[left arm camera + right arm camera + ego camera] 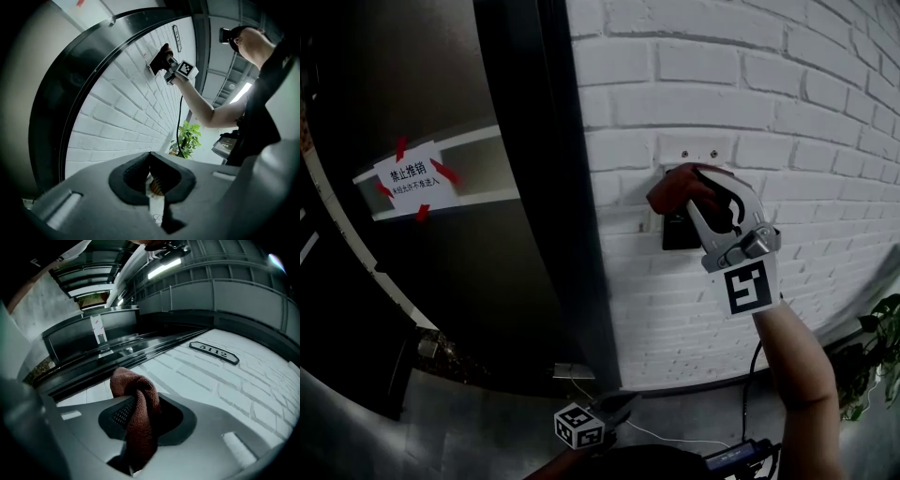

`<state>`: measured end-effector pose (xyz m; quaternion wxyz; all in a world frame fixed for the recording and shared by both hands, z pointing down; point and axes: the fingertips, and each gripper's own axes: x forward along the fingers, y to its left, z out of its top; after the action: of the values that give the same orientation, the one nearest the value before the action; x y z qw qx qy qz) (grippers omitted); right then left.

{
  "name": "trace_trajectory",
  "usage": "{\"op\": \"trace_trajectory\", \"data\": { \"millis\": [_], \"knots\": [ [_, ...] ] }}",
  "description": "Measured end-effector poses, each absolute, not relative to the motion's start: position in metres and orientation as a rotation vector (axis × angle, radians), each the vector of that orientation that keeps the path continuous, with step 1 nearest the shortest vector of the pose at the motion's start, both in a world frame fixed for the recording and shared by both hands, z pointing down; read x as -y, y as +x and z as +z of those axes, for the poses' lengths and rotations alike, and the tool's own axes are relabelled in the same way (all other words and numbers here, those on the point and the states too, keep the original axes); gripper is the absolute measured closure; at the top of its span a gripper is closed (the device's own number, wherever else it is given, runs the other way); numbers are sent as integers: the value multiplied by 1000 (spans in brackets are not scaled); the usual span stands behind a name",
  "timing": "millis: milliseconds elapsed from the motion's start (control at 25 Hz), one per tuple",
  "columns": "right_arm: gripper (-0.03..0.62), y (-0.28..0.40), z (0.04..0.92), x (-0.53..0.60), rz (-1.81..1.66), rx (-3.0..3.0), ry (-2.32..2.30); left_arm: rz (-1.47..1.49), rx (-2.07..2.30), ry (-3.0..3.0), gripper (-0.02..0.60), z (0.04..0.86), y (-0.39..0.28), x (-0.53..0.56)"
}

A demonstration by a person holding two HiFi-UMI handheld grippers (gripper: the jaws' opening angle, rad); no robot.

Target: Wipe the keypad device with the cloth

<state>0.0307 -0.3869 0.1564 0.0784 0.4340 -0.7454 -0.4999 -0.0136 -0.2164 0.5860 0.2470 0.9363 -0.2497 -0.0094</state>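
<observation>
A black keypad device (pixel 678 234) is mounted on the white brick wall (pixel 769 103). My right gripper (pixel 701 178) is raised to it and shut on a reddish-brown cloth (pixel 673 192), which is pressed against the top of the device and hides that part. The right gripper view shows the cloth (pixel 136 399) bunched between the jaws of that gripper (pixel 140 404). From the left gripper view, the right gripper (pixel 168 61) sits against the keypad (pixel 153 64). My left gripper (pixel 619 408) hangs low near the floor; its pads (pixel 151 161) meet with nothing held.
A black door frame (pixel 572 234) runs down left of the keypad, with a dark door bearing a taped paper sign (pixel 412 178). A room number plate (pixel 214 352) is on the wall. A potted plant (pixel 877 347) and a cable (pixel 759 366) are at the lower right.
</observation>
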Motion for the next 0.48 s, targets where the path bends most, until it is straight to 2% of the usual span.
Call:
{"op": "trace_trajectory", "data": {
  "millis": [280,480],
  "knots": [
    [507,-19,219,379,-1606,2090,908,-15,658,2561,578,584,-6,217],
    [507,-12,282,377,-1559,2006,701,-5,633,2567,578,586,0,216]
  ]
}}
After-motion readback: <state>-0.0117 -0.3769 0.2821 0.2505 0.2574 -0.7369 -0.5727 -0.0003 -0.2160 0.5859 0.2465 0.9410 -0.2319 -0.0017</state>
